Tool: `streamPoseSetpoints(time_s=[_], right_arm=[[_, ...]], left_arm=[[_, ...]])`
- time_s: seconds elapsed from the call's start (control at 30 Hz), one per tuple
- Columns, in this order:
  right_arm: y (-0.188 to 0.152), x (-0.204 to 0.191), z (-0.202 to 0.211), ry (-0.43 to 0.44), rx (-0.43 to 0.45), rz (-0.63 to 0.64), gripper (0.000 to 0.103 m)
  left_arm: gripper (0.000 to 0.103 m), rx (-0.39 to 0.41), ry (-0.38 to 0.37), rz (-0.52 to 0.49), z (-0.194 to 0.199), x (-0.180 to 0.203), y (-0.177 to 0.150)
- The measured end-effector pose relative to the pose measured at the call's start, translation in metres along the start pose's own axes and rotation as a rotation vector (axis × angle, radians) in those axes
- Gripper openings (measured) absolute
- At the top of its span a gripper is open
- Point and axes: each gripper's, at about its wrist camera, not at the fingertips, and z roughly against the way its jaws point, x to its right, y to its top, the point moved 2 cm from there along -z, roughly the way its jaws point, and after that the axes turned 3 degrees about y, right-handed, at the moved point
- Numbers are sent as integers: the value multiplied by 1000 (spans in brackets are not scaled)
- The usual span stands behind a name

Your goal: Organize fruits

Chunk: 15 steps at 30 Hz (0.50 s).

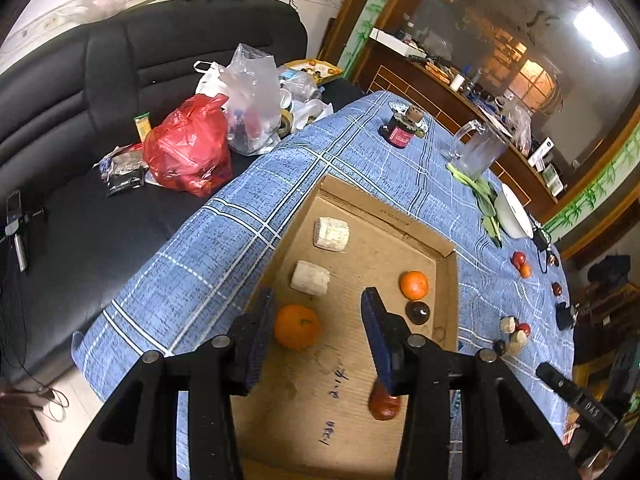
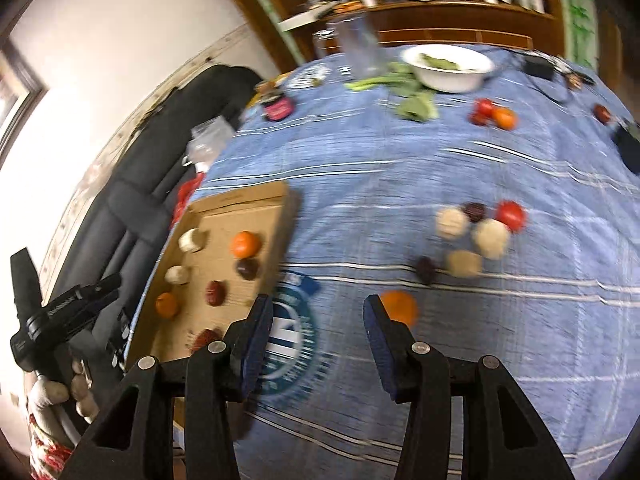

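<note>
Black sofa (image 1: 120,92) beside table (image 1: 224,248). Cardboard tray (image 1: 450,280) on table holds two oranges (image 1: 296,326), two pale chunks (image 1: 331,233). Left claw (image 1: 318,334) open, empty, above tray. Right claw (image 2: 318,336) open, empty; loose orange (image 2: 400,308) just beyond.

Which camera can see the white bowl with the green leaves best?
The right wrist view: the white bowl faces the camera, so its inside and leaves show, though blurred. The left wrist view catches it edge-on at the table's far side.
</note>
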Motion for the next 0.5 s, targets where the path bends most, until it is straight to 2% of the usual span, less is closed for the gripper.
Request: streamPoseSetpoints(time_s=[0.23,0.3,0.37,0.5], right_arm=[[0,30,22,-11,20,-20,51],[1,38,28,-12,26,-24,51],[0,46,33,-16,34,-28,51],[-2,60,38,-32,33,-42,51]], left_arm=[[44,11,4,-7,11,24,-13],[51,-12,8,-33,6,33,-21],[52,-44,11,-60,-2,41,-29],[52,-158,30,-147,-39,59,-59]])
